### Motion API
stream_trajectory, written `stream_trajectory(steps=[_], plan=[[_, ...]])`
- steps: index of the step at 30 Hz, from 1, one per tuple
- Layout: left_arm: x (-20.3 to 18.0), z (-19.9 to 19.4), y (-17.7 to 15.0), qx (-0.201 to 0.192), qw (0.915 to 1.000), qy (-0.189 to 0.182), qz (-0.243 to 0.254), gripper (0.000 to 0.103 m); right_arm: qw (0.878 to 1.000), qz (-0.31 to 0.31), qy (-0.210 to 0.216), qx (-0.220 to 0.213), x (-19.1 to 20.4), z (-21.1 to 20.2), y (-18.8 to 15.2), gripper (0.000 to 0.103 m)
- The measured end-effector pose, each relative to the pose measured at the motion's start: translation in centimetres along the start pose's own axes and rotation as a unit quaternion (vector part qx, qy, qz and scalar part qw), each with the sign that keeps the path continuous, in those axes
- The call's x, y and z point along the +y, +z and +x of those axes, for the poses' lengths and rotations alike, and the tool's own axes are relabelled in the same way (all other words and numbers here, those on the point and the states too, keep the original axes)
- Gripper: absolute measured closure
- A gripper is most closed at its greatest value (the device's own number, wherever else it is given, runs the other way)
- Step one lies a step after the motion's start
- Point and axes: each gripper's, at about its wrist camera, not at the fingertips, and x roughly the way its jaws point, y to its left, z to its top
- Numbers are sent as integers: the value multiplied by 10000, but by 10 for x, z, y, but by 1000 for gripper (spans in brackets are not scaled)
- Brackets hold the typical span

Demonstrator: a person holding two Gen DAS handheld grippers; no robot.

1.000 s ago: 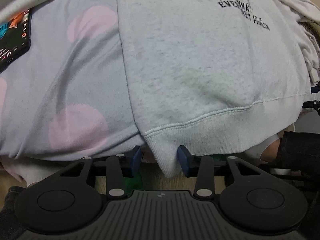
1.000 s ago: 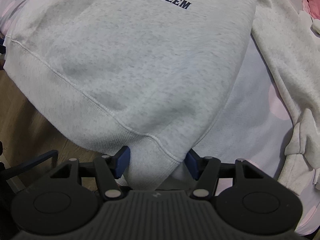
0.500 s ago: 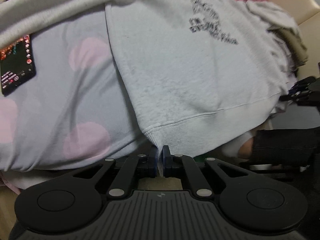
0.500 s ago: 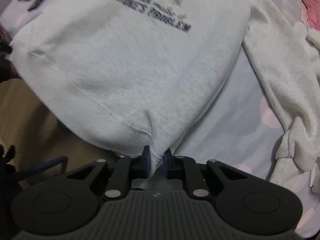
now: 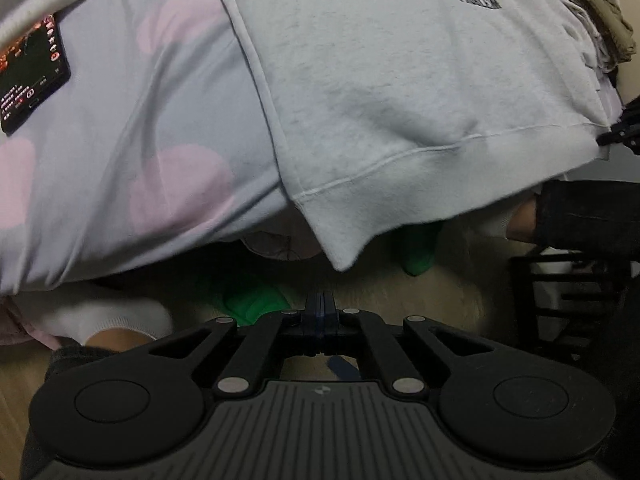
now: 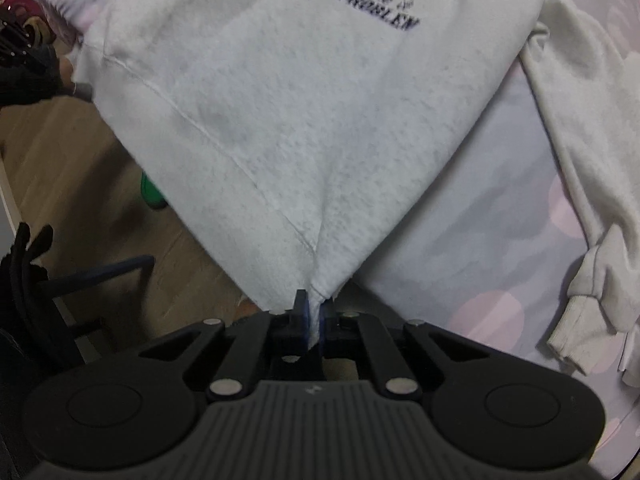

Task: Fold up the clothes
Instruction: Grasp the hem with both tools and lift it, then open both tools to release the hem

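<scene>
Grey sweatshirt (image 6: pixel 304 128) on spotted bedsheet (image 5: pixel 120 128): right gripper (image 6: pixel 316 320) pinches one hem corner at lower centre; left gripper (image 5: pixel 320 312), pressed together empty, sits just below the other, hanging corner.

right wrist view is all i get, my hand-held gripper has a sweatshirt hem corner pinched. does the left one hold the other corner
Observer: No. The left hand-held gripper is shut on nothing. The sweatshirt hem corner hangs free just beyond it.
Operator: anything near that side to avoid
Observer: A lit phone lies on the dotted bedsheet, left of the sweatshirt and apart from it.
</scene>
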Motion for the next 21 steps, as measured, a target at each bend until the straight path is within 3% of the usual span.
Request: stream_trajectory(steps=[4,7,8,11,12,13,15,21], plan=[[10,-9,4,-220,9997,-14,-88,103,9974,-255,-328,592,5,26,-2,98],[9,-14,8,-340,9994,-71,-83,103,9882,-405,-454,1405,4,58,-11,102],[7,-14,9,-370,9993,-72,-61,103,9876,-361,-546,1427,0,59,-13,100],[-3,-19,15,-519,9986,45,117,103,9903,-92,-825,1112,-15,44,-11,97],[-7,-22,18,-607,9979,105,192,101,9920,0,-923,856,-18,34,-6,90],[-10,-27,22,-723,9969,152,264,101,9929,16,-1041,574,-20,23,0,76],[-17,-37,34,-939,9948,183,350,95,9921,-57,-1255,18,-18,3,14,65],[-21,-67,78,-1320,9883,442,616,74,9815,-1014,-1433,-769,19,-16,73,62]])
